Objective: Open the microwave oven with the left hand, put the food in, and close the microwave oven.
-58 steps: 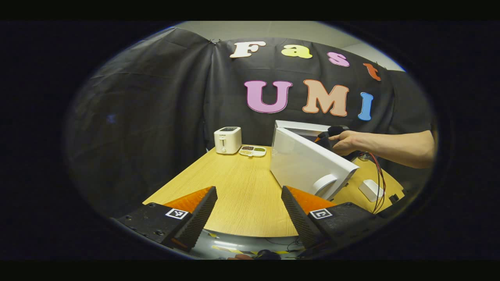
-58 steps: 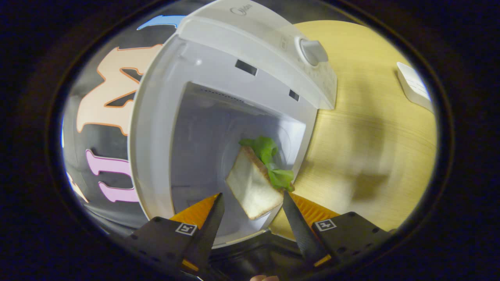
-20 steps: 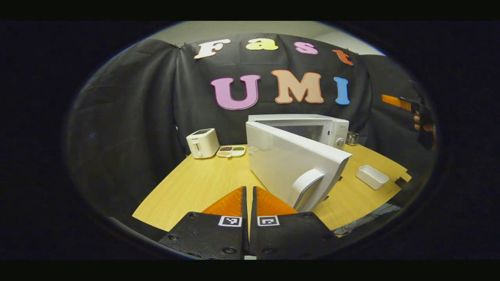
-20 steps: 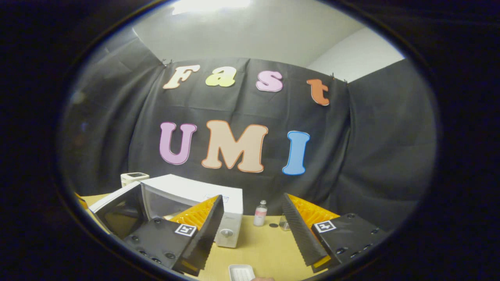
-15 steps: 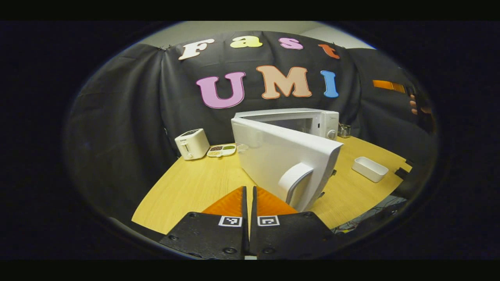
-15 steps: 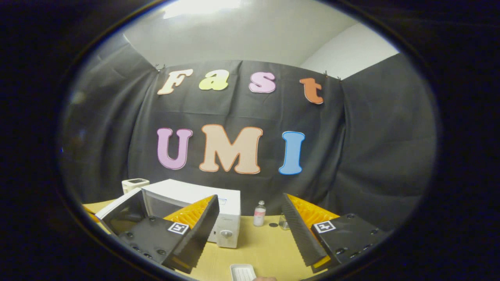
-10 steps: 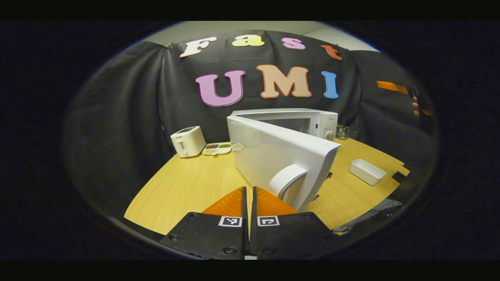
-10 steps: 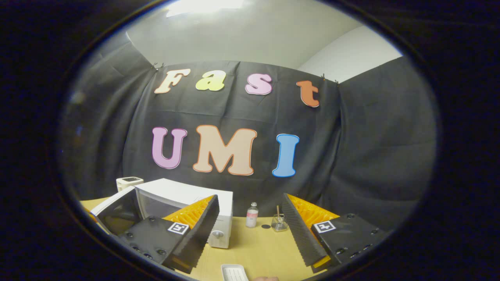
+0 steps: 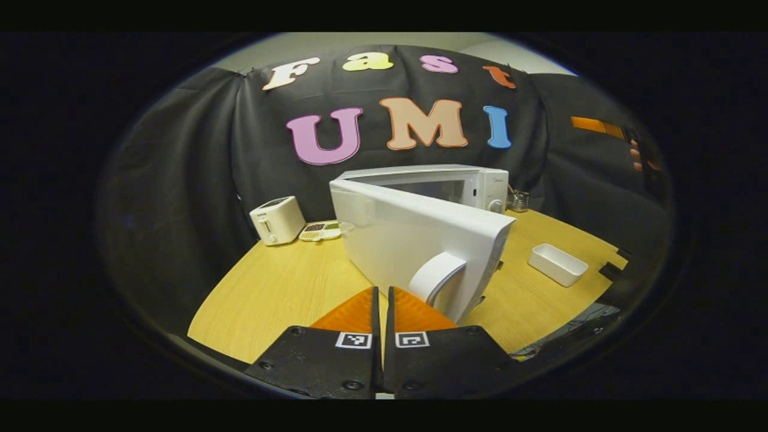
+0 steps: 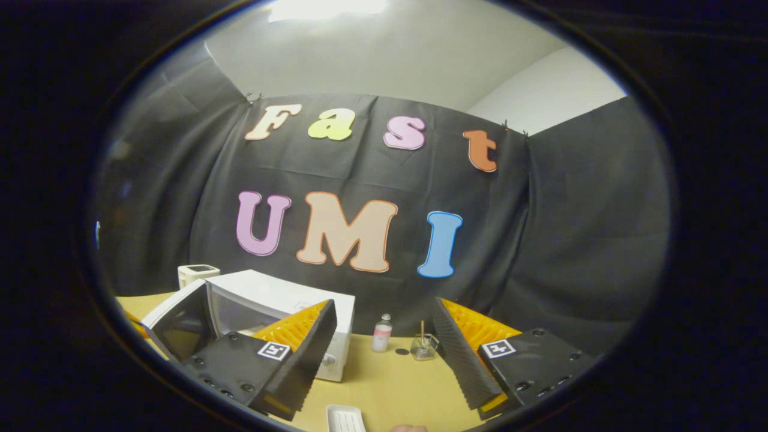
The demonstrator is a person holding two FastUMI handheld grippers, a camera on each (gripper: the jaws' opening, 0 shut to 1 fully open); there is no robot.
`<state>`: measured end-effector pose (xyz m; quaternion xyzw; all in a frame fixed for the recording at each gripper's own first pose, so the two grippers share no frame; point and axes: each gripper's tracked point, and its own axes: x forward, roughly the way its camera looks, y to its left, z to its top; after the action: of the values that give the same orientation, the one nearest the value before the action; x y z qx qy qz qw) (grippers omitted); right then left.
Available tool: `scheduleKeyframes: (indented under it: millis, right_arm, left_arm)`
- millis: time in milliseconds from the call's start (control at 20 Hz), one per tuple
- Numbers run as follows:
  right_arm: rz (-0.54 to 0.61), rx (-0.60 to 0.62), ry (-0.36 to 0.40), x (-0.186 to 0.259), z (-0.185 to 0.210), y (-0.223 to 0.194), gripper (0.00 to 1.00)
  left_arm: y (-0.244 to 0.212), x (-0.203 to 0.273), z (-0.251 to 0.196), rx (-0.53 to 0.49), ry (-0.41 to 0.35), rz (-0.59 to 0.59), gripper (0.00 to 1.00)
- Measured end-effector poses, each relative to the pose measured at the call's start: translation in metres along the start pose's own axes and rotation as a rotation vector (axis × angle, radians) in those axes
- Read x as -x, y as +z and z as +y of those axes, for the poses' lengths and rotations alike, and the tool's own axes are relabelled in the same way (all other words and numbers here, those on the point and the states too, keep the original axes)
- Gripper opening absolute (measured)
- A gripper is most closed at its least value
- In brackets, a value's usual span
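The white microwave [image 9: 456, 177] stands on the wooden table [image 9: 282, 288], its door [image 9: 414, 240] swung out towards me with the curved handle [image 9: 435, 276] at its near edge. My left gripper [image 9: 381, 297] is shut and empty, its tips just left of and below the handle, apart from it. In the right gripper view the microwave [image 10: 282, 300] sits low on the left with the door [image 10: 180, 321] ajar. My right gripper [image 10: 384, 342] is open and empty, raised above the table. It also appears far right in the left gripper view as an orange finger [image 9: 591, 125] and a hand [image 9: 639, 157]. The food inside is hidden.
A white toaster [image 9: 276, 219] and a divided snack dish [image 9: 318, 230] stand at the table's back left. A white rectangular tray [image 9: 557, 264] lies right of the microwave. A small bottle [image 10: 380, 333] and a glass jar [image 10: 423, 347] sit beside the microwave's right side.
The right gripper let go of the sandwich inside the microwave and pulled back and up. The left gripper shut and has drifted right, towards the door handle.
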<state>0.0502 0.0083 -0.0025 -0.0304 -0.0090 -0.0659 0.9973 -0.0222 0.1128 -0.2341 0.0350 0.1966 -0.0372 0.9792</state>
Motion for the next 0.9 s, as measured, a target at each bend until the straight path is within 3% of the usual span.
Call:
scheduleKeyframes:
  millis: [450,900]
  right_arm:
    - [0.014,-0.011,-0.002,-0.001,-0.022,-0.010,0.99]
    - [0.025,-0.034,0.021,0.000,-0.038,-0.016,0.96]
  left_arm:
    - [0.012,-0.017,-0.047,-0.045,-0.066,-0.006,0.00]
    - [0.034,-0.049,-0.072,-0.059,-0.061,-0.017,0.00]
